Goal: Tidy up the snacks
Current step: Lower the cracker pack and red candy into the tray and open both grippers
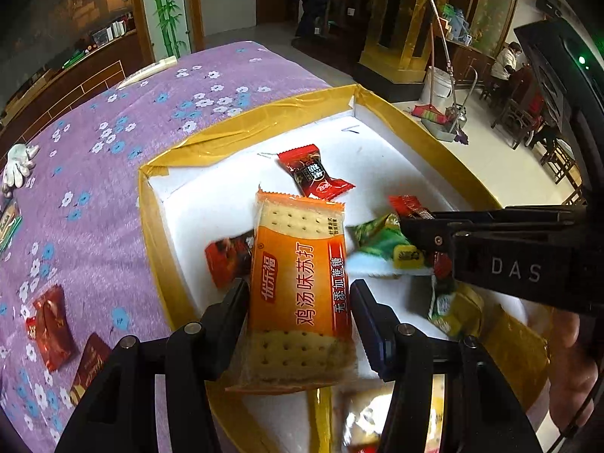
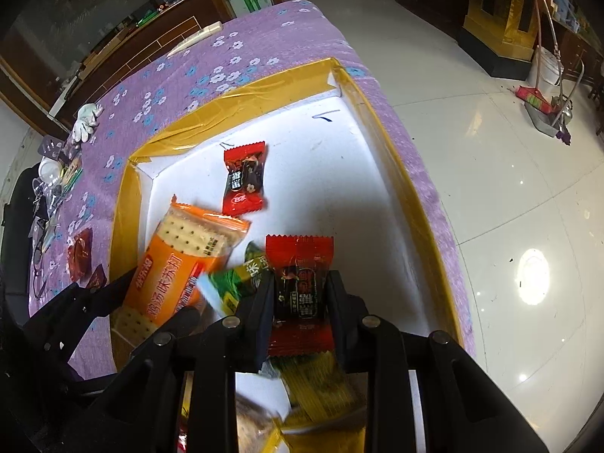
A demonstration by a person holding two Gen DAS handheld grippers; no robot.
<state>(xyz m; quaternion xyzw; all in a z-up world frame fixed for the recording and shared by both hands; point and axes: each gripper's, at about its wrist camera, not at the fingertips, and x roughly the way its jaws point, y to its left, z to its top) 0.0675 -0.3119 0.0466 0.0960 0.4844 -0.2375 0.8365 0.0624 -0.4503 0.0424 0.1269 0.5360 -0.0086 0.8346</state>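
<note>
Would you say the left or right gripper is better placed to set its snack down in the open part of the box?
Probably right: the right gripper, shut on a red candy, faces bare box floor.

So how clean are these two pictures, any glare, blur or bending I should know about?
Right wrist view: a bright lamp glare on the glossy floor; the box rim bows from the fisheye. Left wrist view: the cracker pack in the left claw is sharp, while the wrappers at the bottom edge are smeared; corners go black.
</note>
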